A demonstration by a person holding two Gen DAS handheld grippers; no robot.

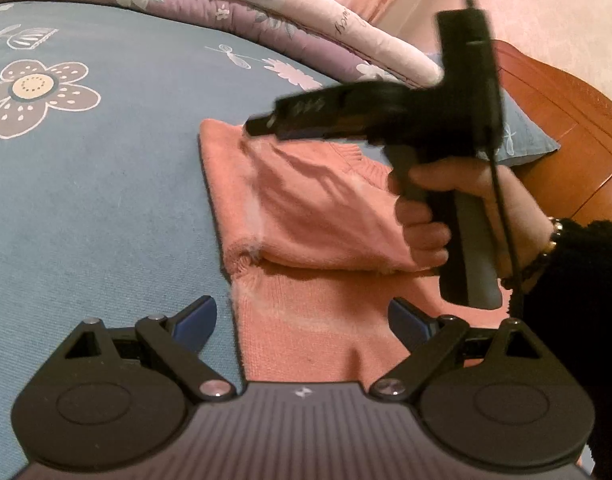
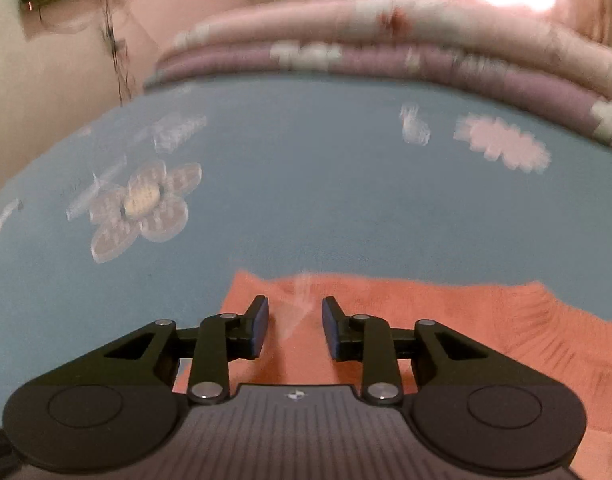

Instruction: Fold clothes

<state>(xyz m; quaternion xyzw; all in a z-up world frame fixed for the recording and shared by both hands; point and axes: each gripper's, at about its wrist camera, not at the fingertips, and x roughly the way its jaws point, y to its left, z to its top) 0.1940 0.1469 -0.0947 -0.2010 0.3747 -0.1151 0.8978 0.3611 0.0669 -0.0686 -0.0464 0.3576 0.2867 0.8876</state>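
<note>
A bed (image 1: 86, 200) spread with a blue sheet printed with pale flowers is filling both views, with a rolled purple and pink floral quilt (image 1: 266, 12) lying along its far edge and a wooden headboard (image 1: 566, 120) showing at the right of the left wrist view. A salmon-pink knitted sweater (image 1: 306, 208) is lying on the sheet, partly folded, one layer doubled over the rest so that a thick fold edge is running across it. The left tongs (image 1: 302, 320) are hovering over the sweater's near part, spread wide and gripping nothing. The right tongs (image 2: 296, 322) are also standing apart with nothing between them, poised over the sweater (image 2: 446, 320) near its far edge. In the left wrist view the person's right hand (image 1: 458, 208) is clasping the handle of the right tool above the folded layer.
</note>
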